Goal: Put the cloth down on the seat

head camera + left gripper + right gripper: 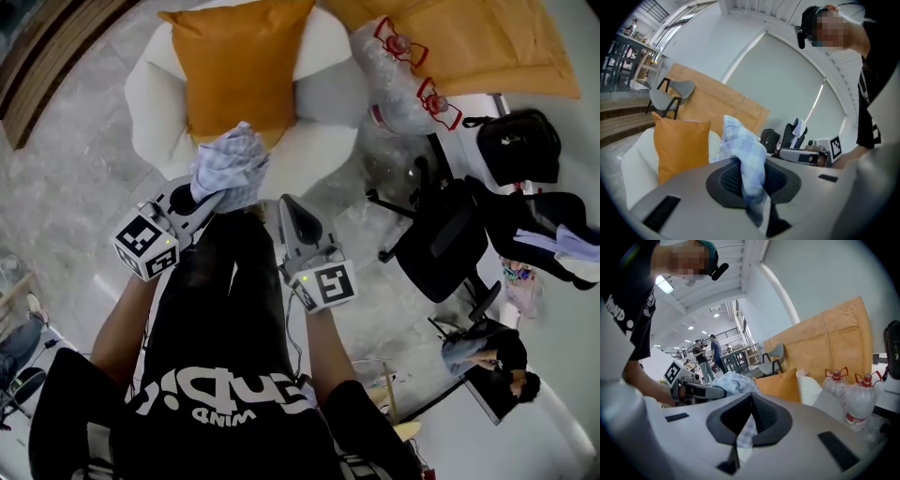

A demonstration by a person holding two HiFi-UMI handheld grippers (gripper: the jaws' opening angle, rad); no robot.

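The blue-and-white checked cloth [230,169] [740,145] hangs bunched from my left gripper [192,202] [752,164], which is shut on it. It is held over the front edge of the white seat [323,150] [637,159], just below the orange cushion [239,66] [679,145]. My right gripper [292,206] [751,397] is close beside the cloth on the right, with its jaws nearly together. A small strip of checked cloth [746,432] shows between its pads. In the right gripper view the cloth bundle [733,380] sits just behind the jaw tips.
Large water bottles in plastic wrap [403,75] [860,404] stand right of the seat, under a big tan padded panel [487,47]. A black office chair [441,234] and a black bag [520,145] are at the right. A person [506,356] sits lower right.
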